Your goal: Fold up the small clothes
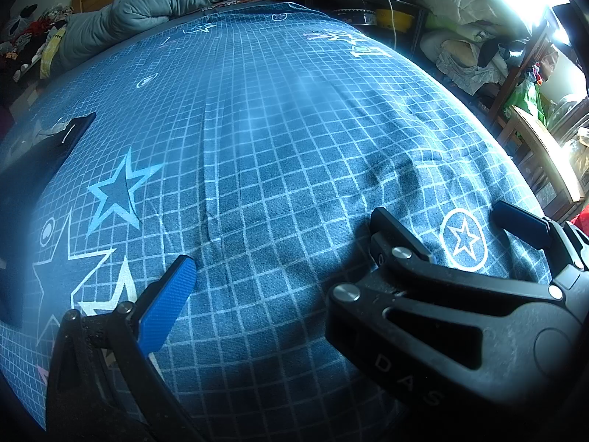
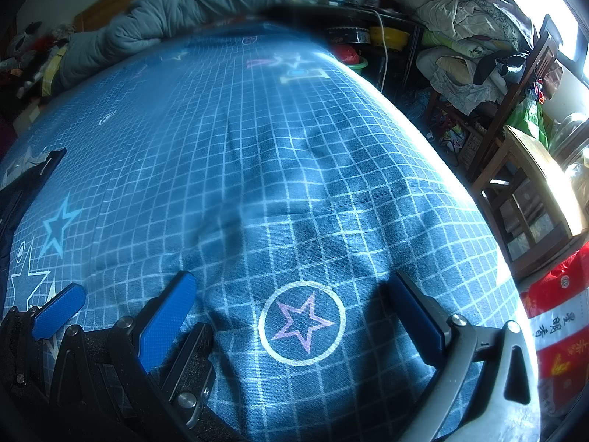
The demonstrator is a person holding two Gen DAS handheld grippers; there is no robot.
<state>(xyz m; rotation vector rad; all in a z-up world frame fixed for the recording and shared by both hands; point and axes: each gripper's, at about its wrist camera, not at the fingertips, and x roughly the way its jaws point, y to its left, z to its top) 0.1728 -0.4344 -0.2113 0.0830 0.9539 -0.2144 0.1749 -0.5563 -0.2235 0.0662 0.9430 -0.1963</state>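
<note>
A dark navy garment (image 1: pixel 33 169) lies at the far left edge of the bed, partly cut off; it also shows in the right wrist view (image 2: pixel 22 191). Both grippers hover low over the blue grid-and-star bedsheet (image 1: pixel 276 129), well right of the garment. My left gripper (image 1: pixel 279 246) is open and empty. My right gripper (image 2: pixel 294 302) is open and empty, its fingers astride a circled pink star print. In the left wrist view the right gripper (image 1: pixel 441 228) sits at lower right. In the right wrist view a blue pad (image 2: pixel 59 311) of the left gripper shows at lower left.
A grey quilt (image 1: pixel 176 0) is bunched at the head of the bed. Right of the bed stand a dark table (image 2: pixel 368 25), piled bedding (image 2: pixel 460 37), a wooden chair (image 2: pixel 522 169) and a red bag (image 2: pixel 559 331). Stuffed toys (image 1: pixel 25 37) lie at far left.
</note>
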